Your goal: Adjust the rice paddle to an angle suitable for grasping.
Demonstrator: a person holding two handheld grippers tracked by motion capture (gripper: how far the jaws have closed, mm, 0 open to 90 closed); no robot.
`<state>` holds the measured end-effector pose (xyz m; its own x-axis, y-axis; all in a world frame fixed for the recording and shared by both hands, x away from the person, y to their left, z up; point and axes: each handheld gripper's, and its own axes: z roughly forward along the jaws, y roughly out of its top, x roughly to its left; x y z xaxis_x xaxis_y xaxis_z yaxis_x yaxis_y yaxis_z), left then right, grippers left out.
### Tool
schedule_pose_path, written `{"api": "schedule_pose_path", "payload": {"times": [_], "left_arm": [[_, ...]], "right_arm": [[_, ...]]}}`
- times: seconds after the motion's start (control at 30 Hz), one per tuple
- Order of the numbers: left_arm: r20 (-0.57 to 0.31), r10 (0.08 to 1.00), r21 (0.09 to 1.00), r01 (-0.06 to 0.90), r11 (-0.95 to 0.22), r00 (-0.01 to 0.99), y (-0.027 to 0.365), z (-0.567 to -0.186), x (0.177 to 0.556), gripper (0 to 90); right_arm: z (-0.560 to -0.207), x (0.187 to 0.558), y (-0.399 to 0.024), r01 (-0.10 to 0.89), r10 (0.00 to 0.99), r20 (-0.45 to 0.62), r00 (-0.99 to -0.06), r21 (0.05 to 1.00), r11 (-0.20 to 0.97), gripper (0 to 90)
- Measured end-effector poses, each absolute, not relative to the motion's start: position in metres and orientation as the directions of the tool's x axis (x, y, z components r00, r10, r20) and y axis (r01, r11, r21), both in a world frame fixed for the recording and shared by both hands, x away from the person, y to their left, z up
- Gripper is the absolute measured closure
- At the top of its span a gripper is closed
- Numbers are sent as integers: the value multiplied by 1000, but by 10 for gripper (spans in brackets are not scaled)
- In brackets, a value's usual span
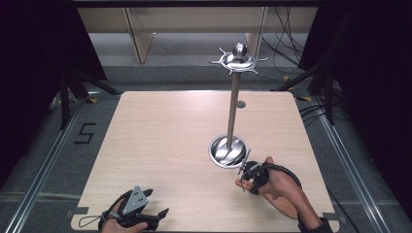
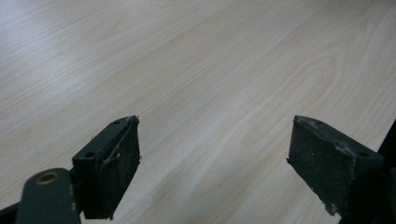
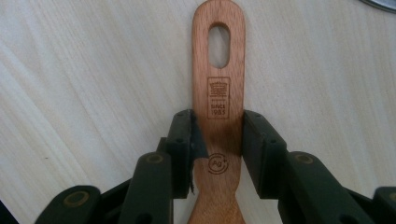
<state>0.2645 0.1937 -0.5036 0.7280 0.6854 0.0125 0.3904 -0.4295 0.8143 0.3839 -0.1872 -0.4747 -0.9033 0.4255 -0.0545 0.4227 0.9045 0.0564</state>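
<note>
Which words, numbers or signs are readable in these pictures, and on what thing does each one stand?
"SINCE 1985": burned into the wooden handle, under a square emblem too fine to read.
"Ag+": in a small circle lower on the same handle.
"5": a black mark on the floor, left of the table.

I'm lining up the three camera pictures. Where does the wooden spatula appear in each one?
High view: wooden spatula lower right, under the right hand, beside the stand's metal base.
Left gripper view: not in it.
Right gripper view: its handle runs up the centre, clamped in the right tool.
Shared landmark: the light wooden table.
</note>
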Motion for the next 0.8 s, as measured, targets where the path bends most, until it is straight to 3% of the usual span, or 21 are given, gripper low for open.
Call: {"api": "schedule_pose_path", "payload": {"times": [0.1, 0.2, 0.27, 0.3, 0.73, 0.8], "left_arm": [[14, 685, 816, 388, -429, 728, 194, -503, 264, 159], [41, 675, 807, 374, -458, 737, 196, -502, 266, 159], [-4, 696, 807, 414, -421, 718, 194, -503, 263, 159], [36, 675, 808, 376, -453, 737, 195, -503, 265, 158], [49, 671, 806, 367, -464, 740, 196, -502, 266, 159], [6, 687, 815, 395, -424, 726, 194, -504, 264, 159]], "right_arm": [[-474, 378, -185, 467, 472, -50, -880, 87, 880, 664], [-474, 378, -192, 434, 443, -50, -895, 127, 892, 664], [-471, 375, -196, 470, 478, -42, -877, 130, 873, 665], [-469, 373, -197, 478, 488, -49, -872, 133, 868, 665], [-446, 360, -236, 503, 564, -31, -825, 416, 758, 666], [-443, 359, -242, 514, 597, -58, -800, 447, 732, 666]]}}
